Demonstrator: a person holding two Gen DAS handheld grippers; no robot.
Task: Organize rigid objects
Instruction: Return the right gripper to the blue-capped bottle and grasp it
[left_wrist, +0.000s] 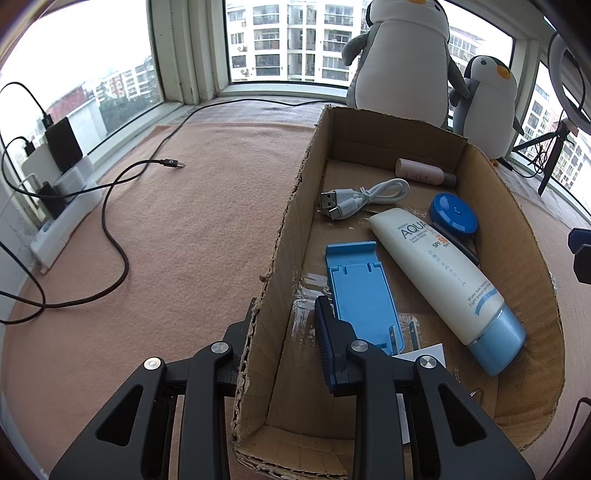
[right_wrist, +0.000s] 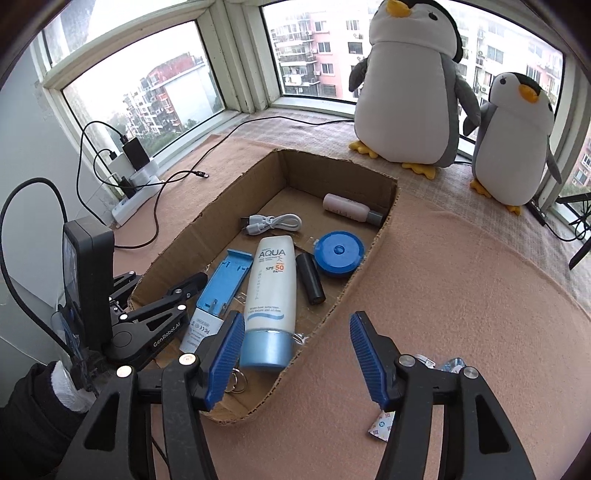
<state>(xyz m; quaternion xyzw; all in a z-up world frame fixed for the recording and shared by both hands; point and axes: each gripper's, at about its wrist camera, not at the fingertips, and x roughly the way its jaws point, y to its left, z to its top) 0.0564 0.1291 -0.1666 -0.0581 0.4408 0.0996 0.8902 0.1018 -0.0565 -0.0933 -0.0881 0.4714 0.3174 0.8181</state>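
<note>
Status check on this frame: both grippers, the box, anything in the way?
Left gripper shut on cardboard box wall. Right gripper open, empty, above box's near edge. Sunscreen tube, blue stand inside. Small packet loose on cloth.

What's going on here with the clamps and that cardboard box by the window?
A person is tidying small items into a cardboard box using a hand-held gripper in each hand. The left gripper is clamped on the box's side wall, steadying it. The right gripper hangs open and empty over the box's near corner. Already inside lie a sunscreen tube, a blue phone stand, a white cable and a blue round case.
</note>
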